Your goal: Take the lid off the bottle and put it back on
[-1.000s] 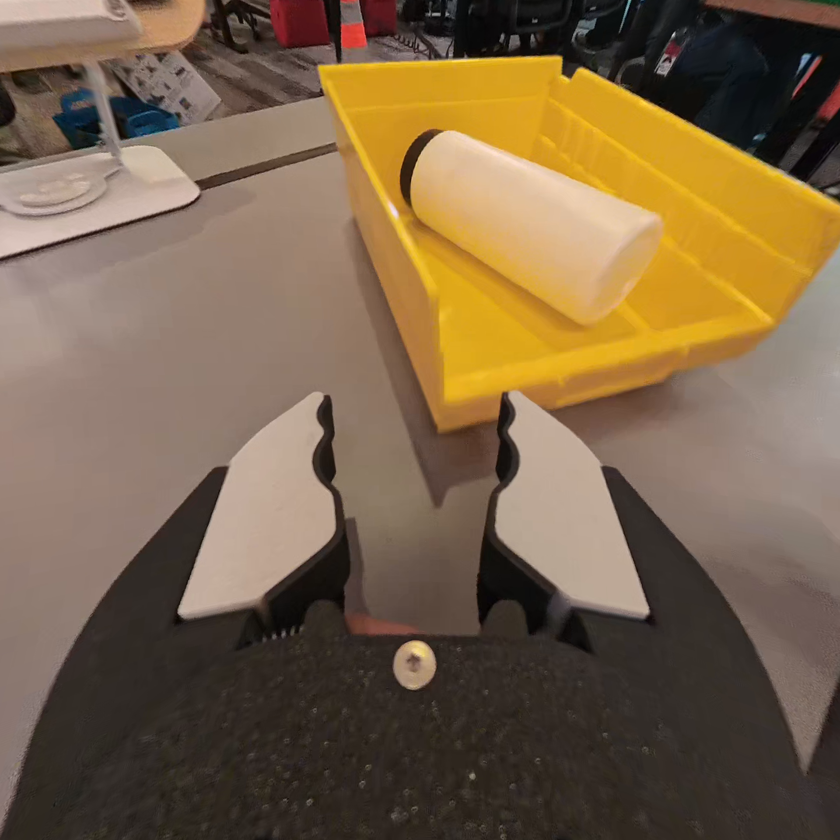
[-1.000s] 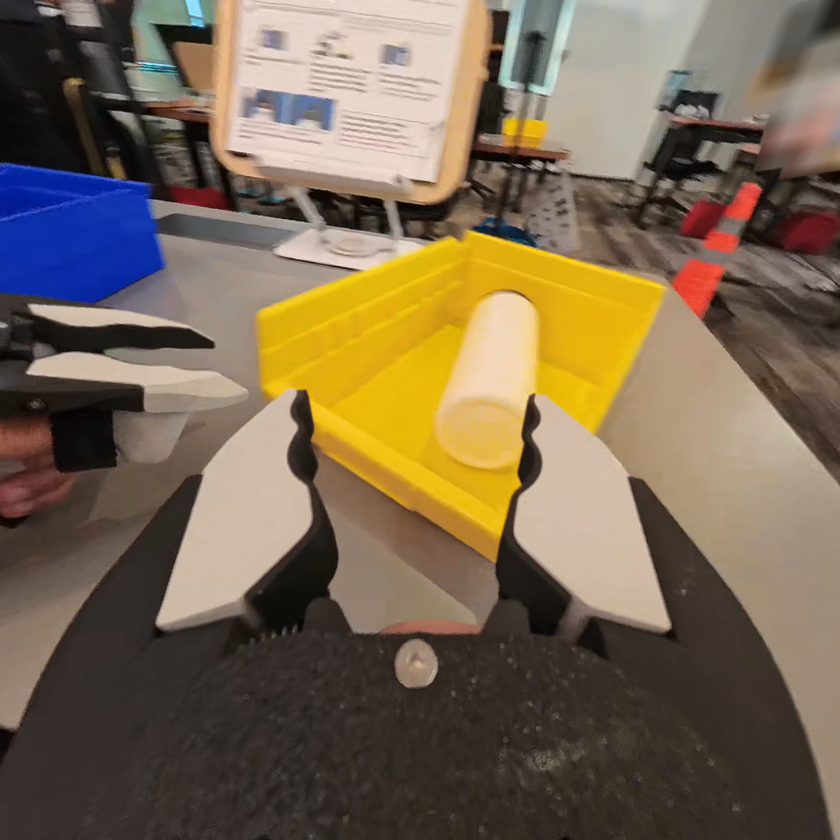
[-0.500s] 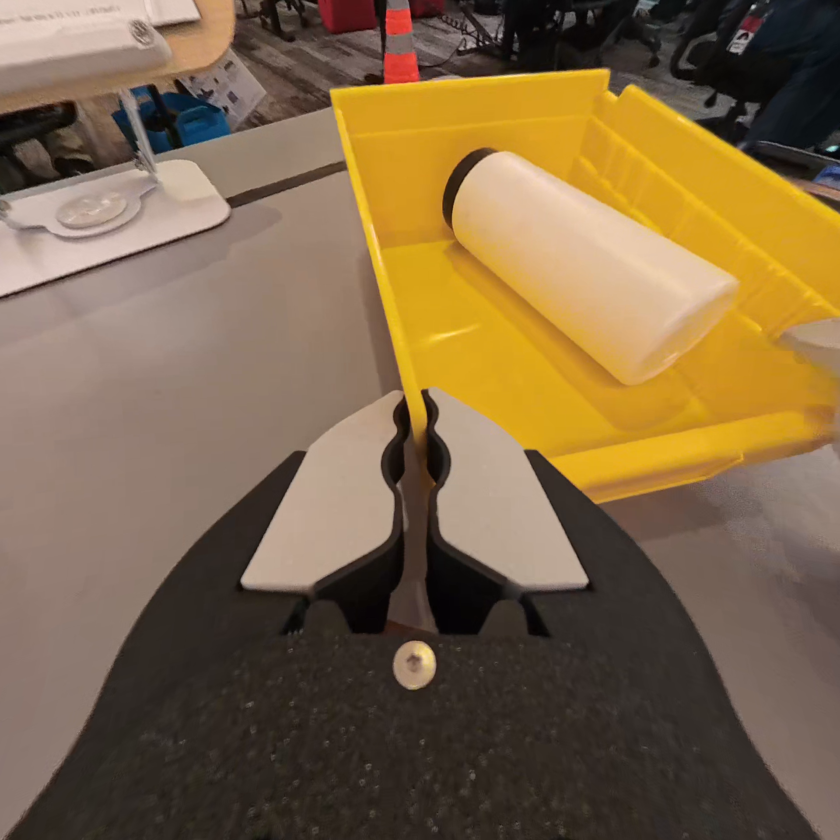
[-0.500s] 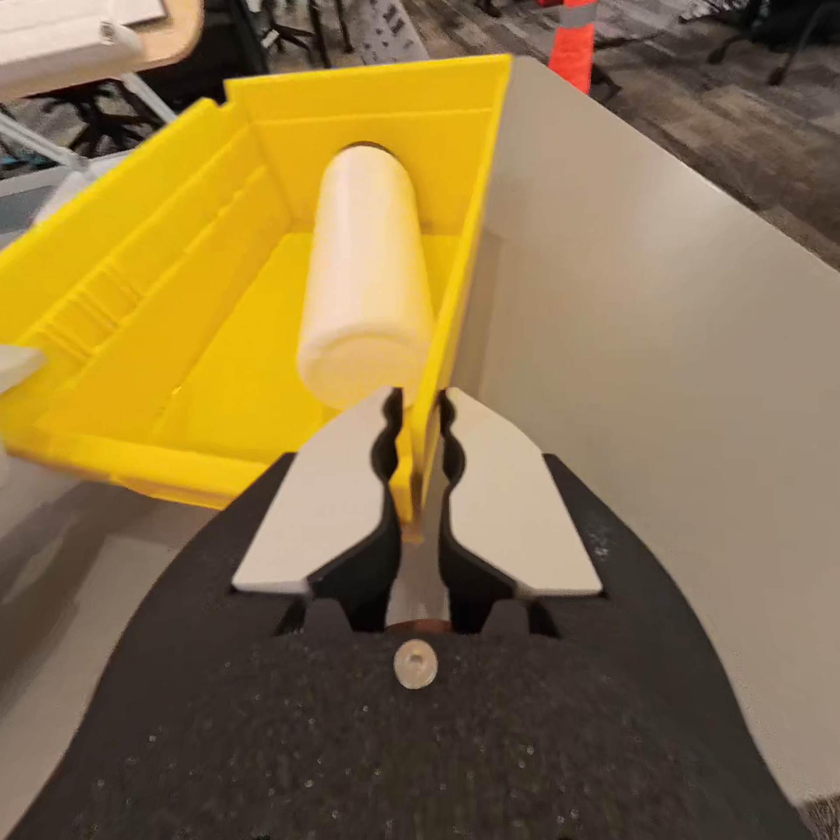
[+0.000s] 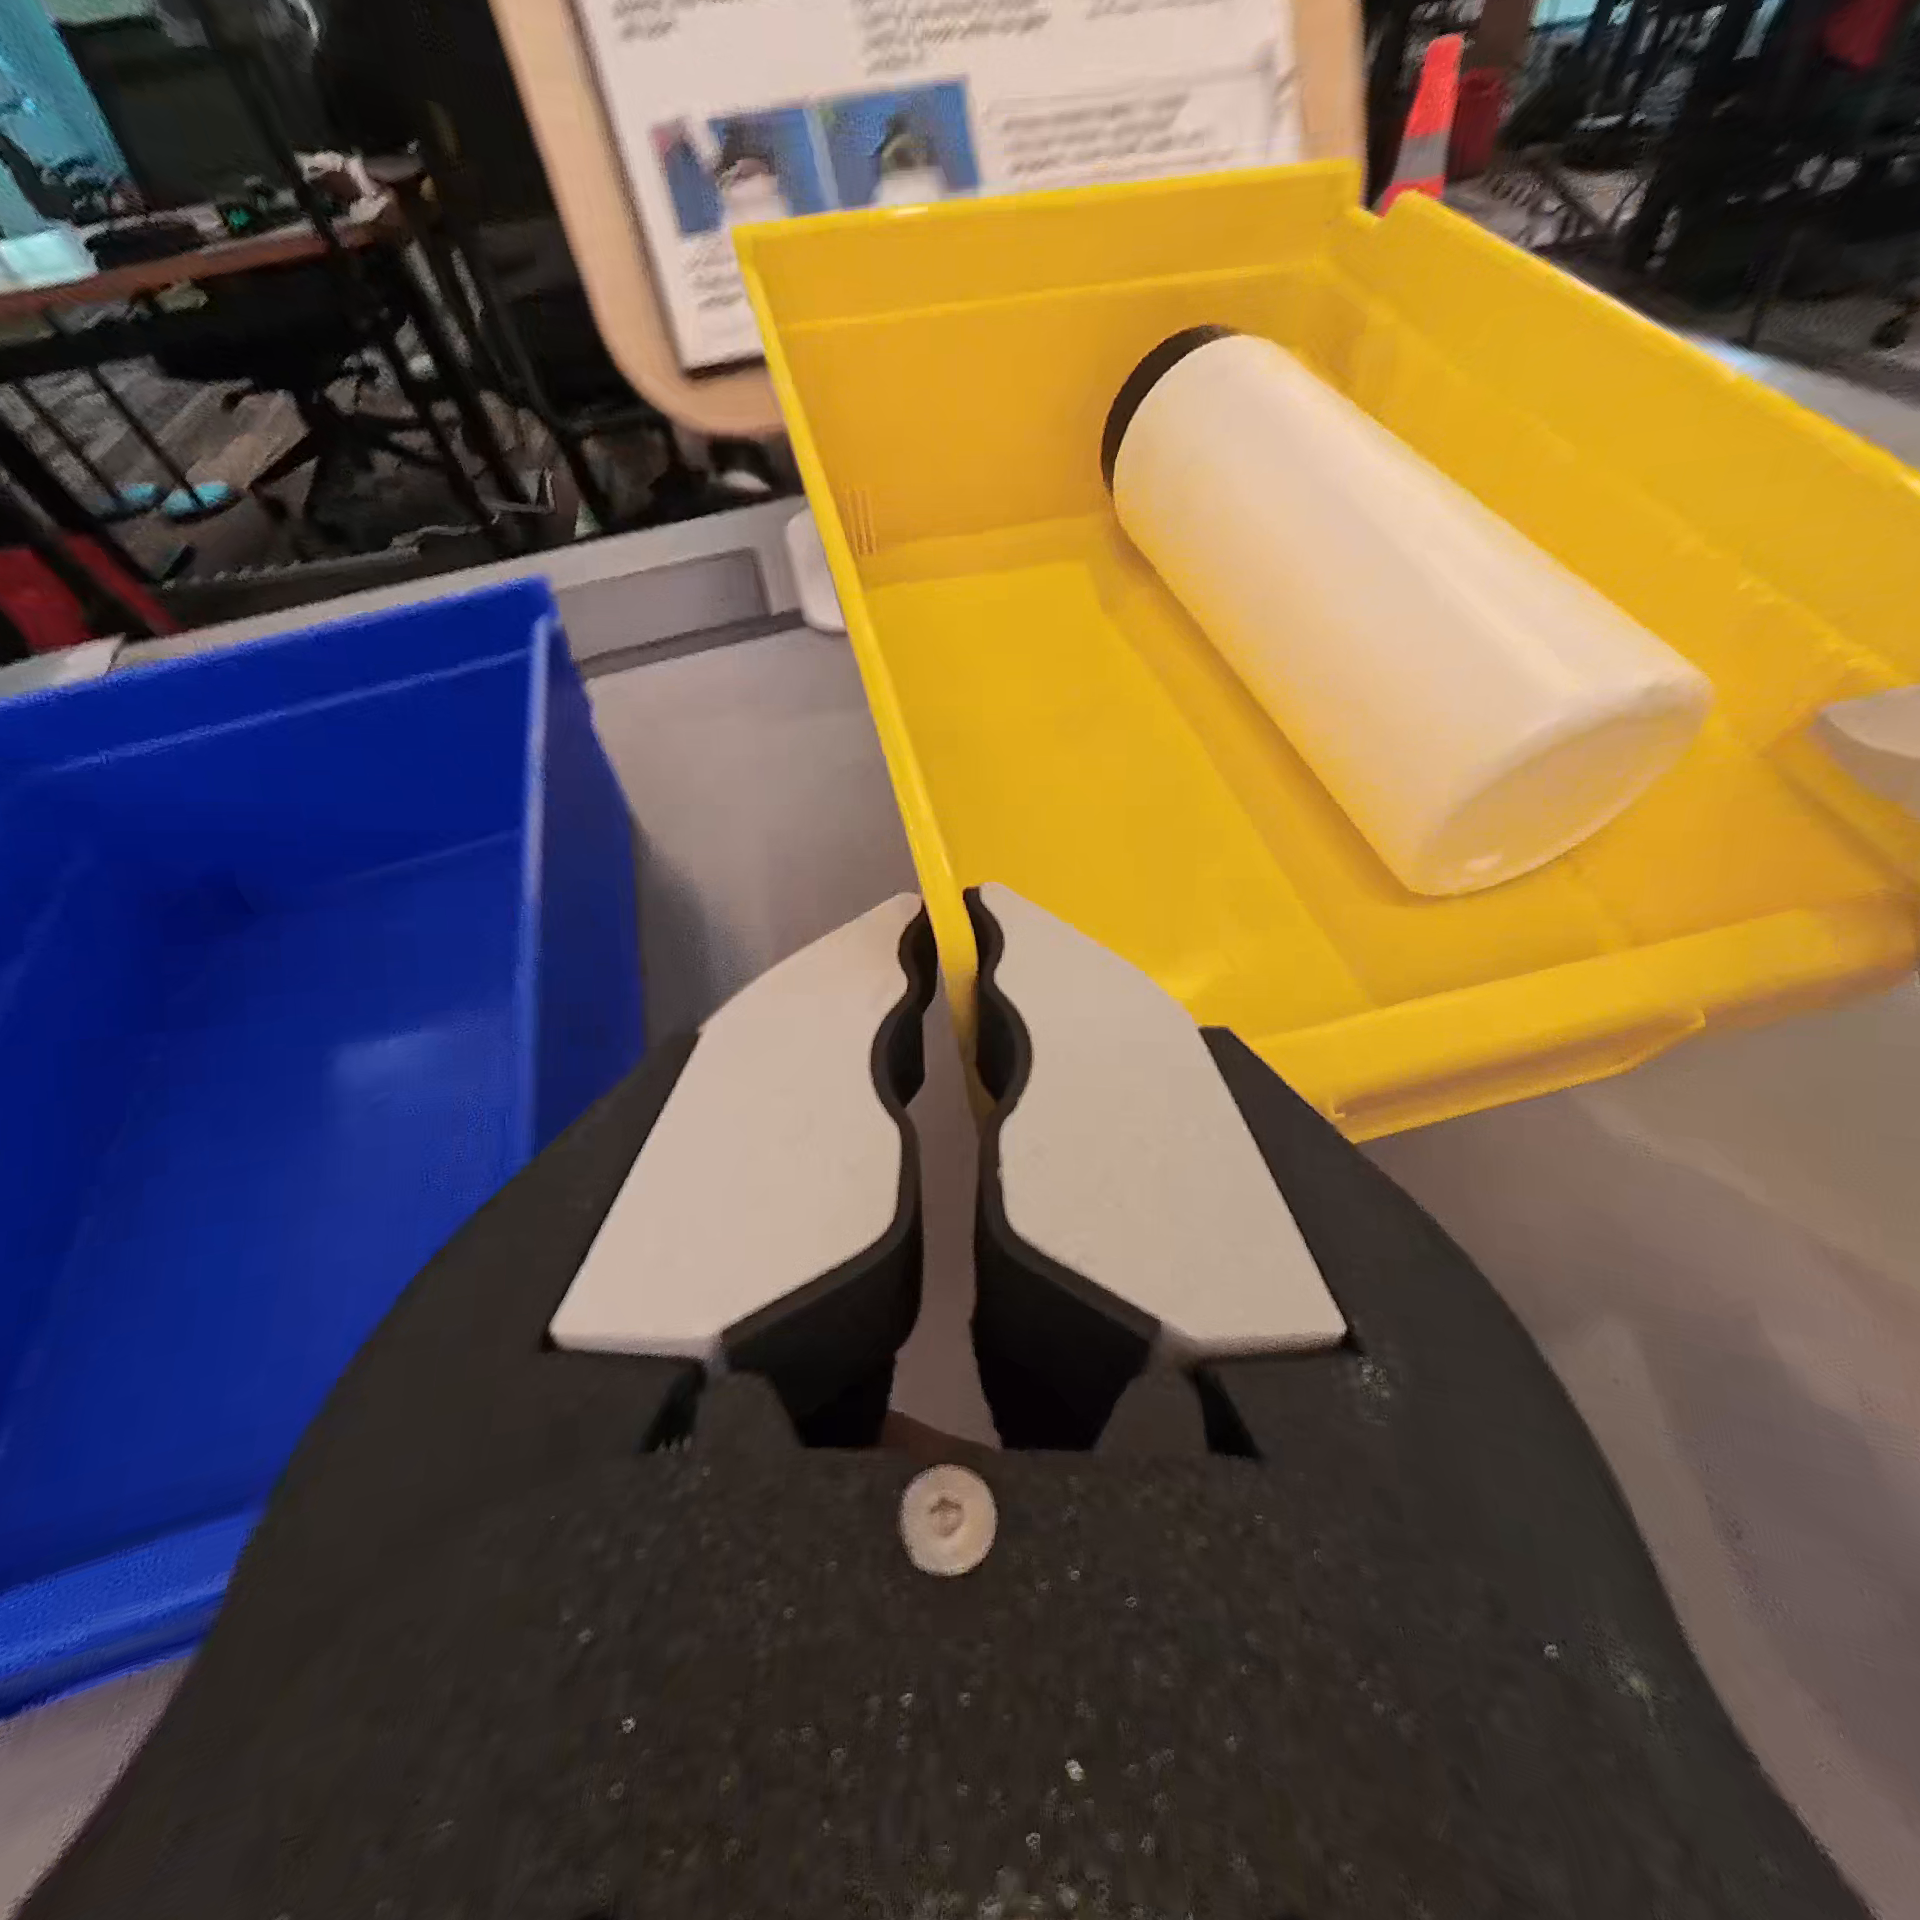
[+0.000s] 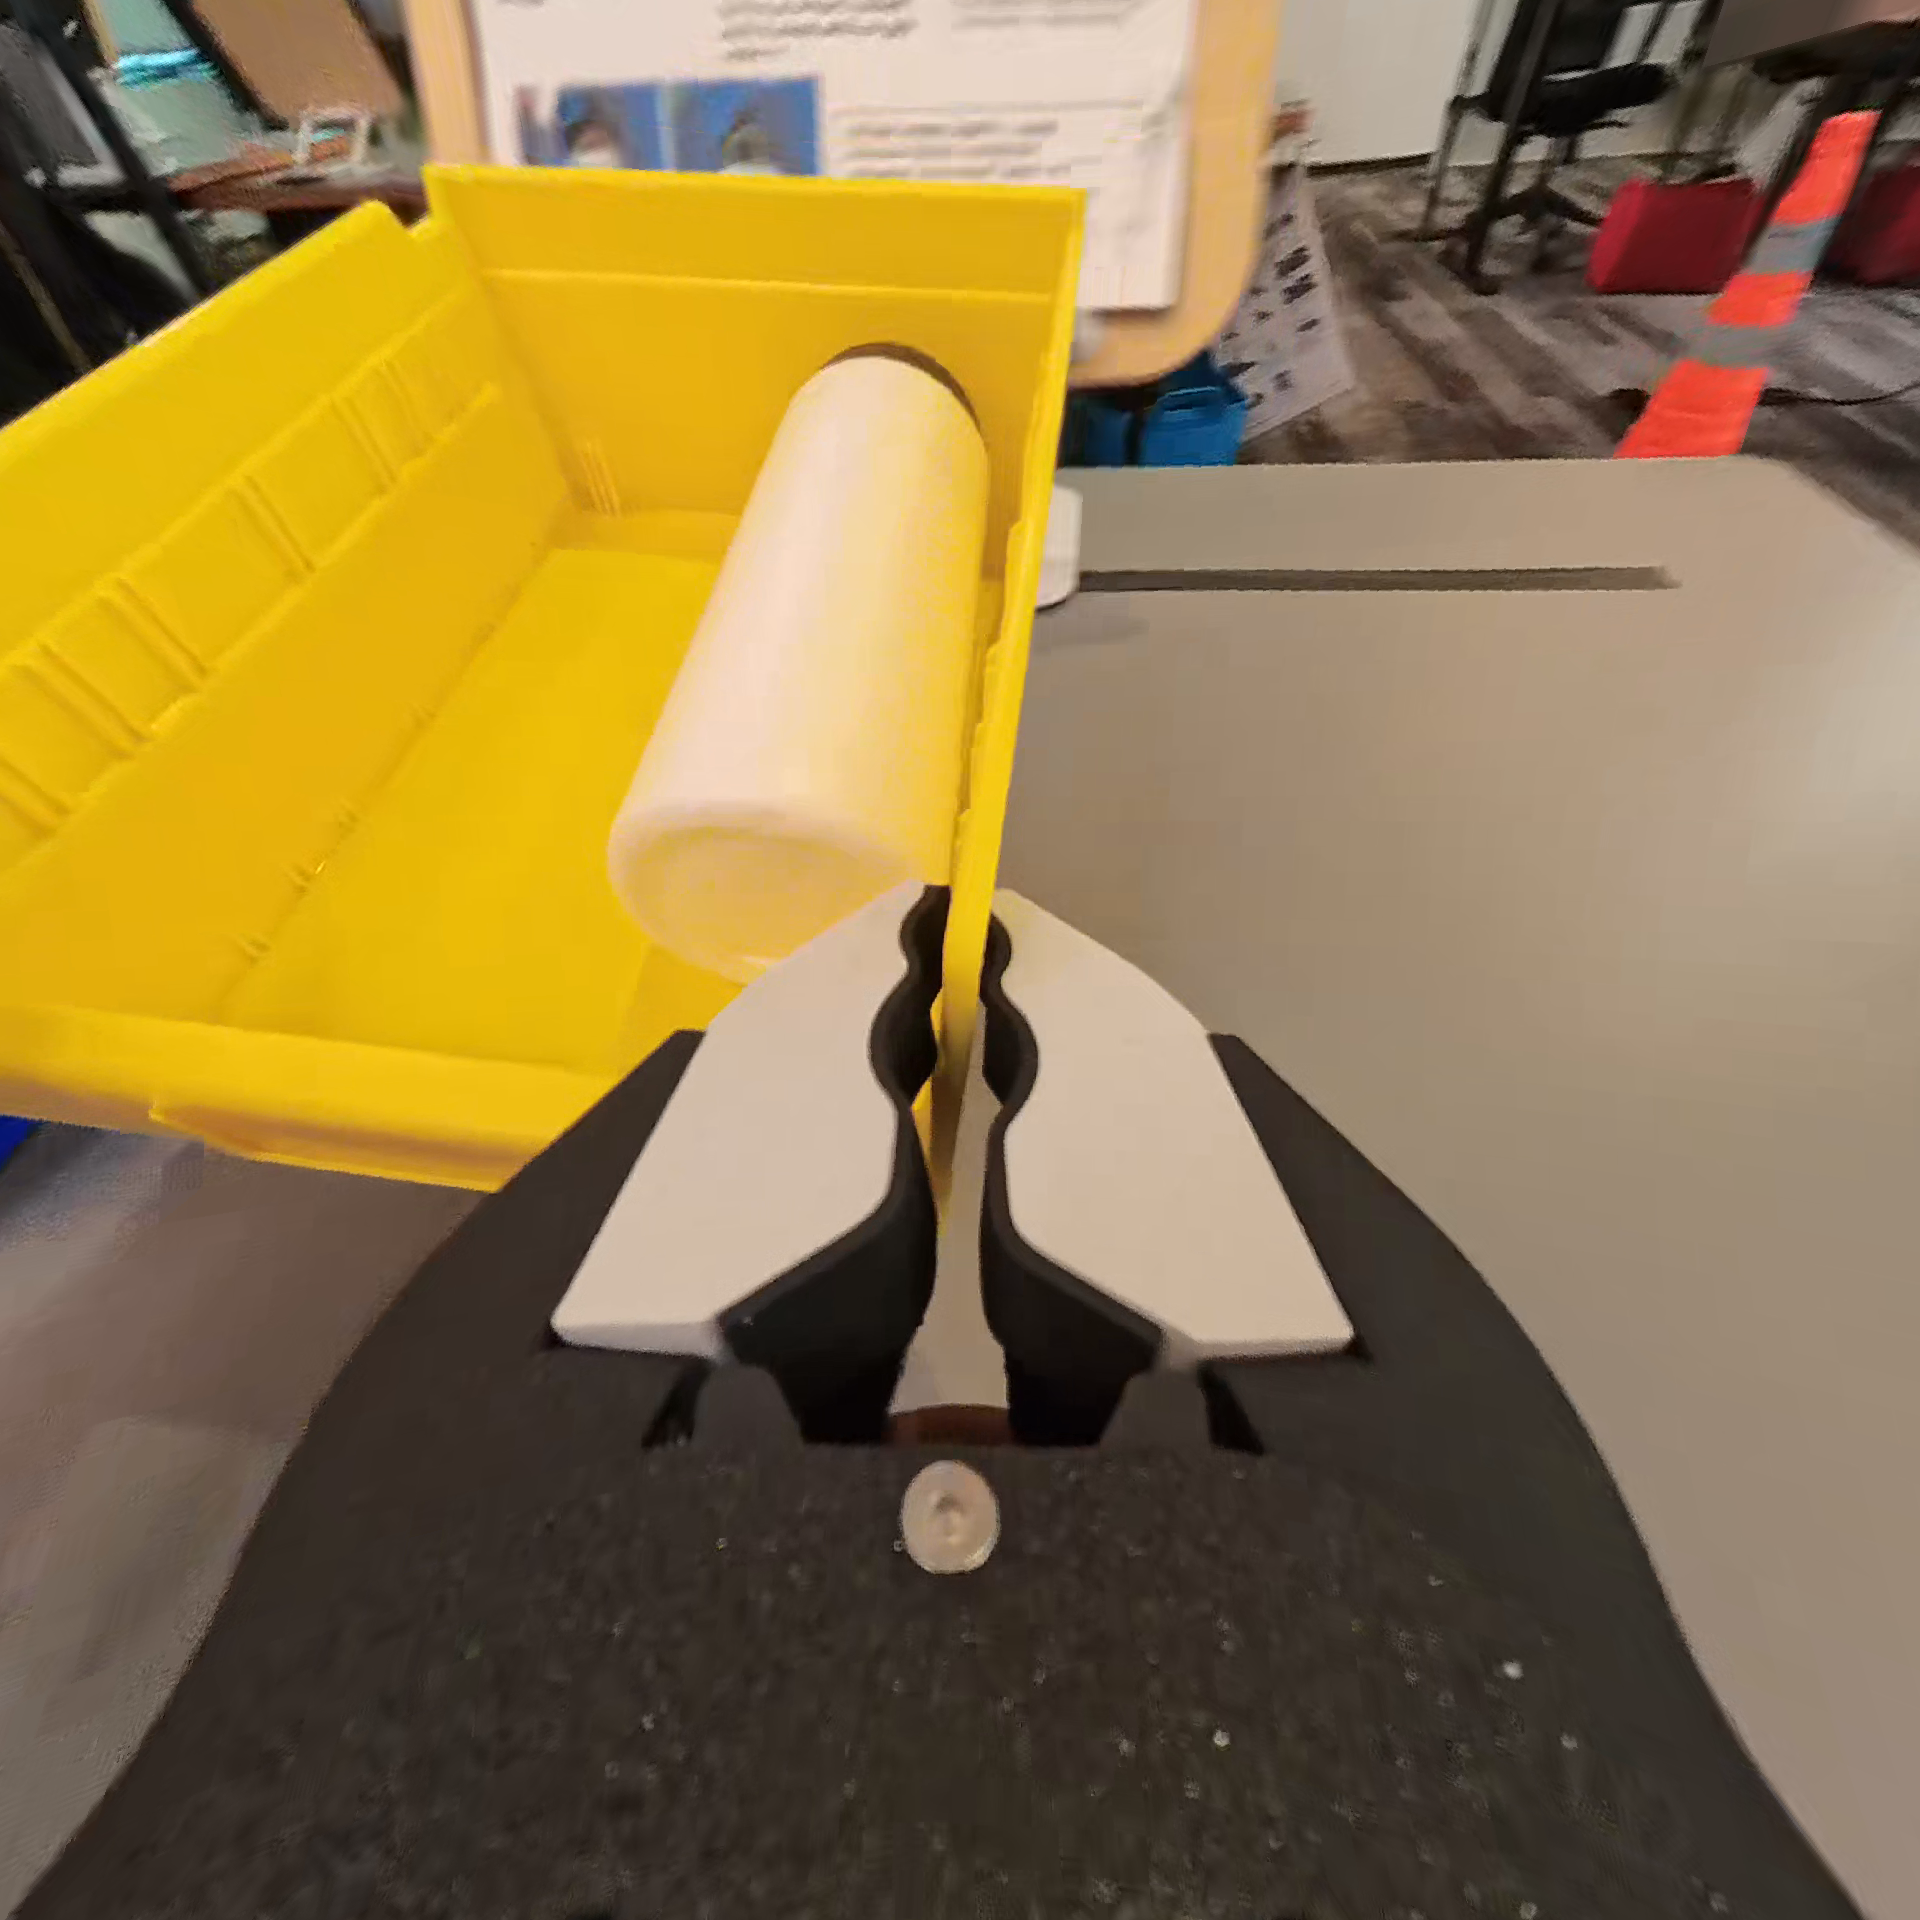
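A cream bottle (image 5: 1382,665) with a black lid (image 5: 1143,384) lies on its side in a yellow bin (image 5: 935,436), lid toward the bin's back wall. My left gripper (image 5: 948,914) is shut on the bin's left side wall near the front corner. My right gripper (image 6: 961,914) is shut on the bin's right side wall (image 6: 1023,623). The bottle (image 6: 831,665) rests against that wall, with the lid (image 6: 894,358) at the far end. A fingertip (image 5: 1870,732) of the right gripper shows at the right edge of the left wrist view. The bin seems raised off the table.
A blue bin (image 5: 260,935) stands close to the left of the yellow bin. A wooden board with printed sheets (image 6: 831,83) stands behind. The grey table (image 6: 1455,831) stretches to the right. An orange cone (image 6: 1756,291) stands on the floor beyond.
Both grippers went from open to shut on the bin's side walls. Since then the bin has moved with them, and the blue bin and board have come into view.
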A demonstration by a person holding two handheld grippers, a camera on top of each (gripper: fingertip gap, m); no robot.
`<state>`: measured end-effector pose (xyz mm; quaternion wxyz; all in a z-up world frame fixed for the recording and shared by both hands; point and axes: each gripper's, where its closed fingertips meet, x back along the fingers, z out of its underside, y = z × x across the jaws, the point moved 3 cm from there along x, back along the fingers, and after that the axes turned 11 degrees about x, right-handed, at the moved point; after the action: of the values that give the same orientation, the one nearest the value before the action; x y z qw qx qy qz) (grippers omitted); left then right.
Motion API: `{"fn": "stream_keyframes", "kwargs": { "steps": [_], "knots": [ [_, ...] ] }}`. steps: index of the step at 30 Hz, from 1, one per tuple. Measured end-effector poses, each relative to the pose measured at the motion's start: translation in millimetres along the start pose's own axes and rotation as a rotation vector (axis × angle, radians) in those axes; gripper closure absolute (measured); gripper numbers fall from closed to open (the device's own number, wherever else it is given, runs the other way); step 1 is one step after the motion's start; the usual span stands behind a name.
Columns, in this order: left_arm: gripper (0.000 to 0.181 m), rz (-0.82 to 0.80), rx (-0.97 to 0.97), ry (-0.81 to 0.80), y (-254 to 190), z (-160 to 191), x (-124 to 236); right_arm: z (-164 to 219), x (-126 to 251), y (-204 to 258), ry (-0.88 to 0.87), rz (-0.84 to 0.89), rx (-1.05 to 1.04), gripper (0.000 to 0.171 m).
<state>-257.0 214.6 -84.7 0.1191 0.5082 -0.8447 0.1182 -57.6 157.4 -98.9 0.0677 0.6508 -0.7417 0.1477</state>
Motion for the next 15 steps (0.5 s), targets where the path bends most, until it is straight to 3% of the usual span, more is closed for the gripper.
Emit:
{"fn": "stream_keyframes", "kwargs": {
  "steps": [5,10,13,15],
  "knots": [
    [0.176,-0.035,0.015,0.093,38.7,34.0,-4.2,18.9,-22.7,43.7,0.064,-0.085,0.041,0.167],
    [0.173,-0.02,-0.01,0.137,40.8,51.3,-9.0,26.4,-33.4,45.9,0.062,-0.081,0.07,0.166],
    [0.141,0.018,-0.03,0.169,28.4,55.3,8.8,25.4,-31.6,49.7,0.059,-0.149,0.078,0.163],
    [0.133,0.099,0.006,0.156,17.3,53.7,32.1,18.9,-24.0,49.1,0.025,-0.186,0.108,0.152]
  ]
}}
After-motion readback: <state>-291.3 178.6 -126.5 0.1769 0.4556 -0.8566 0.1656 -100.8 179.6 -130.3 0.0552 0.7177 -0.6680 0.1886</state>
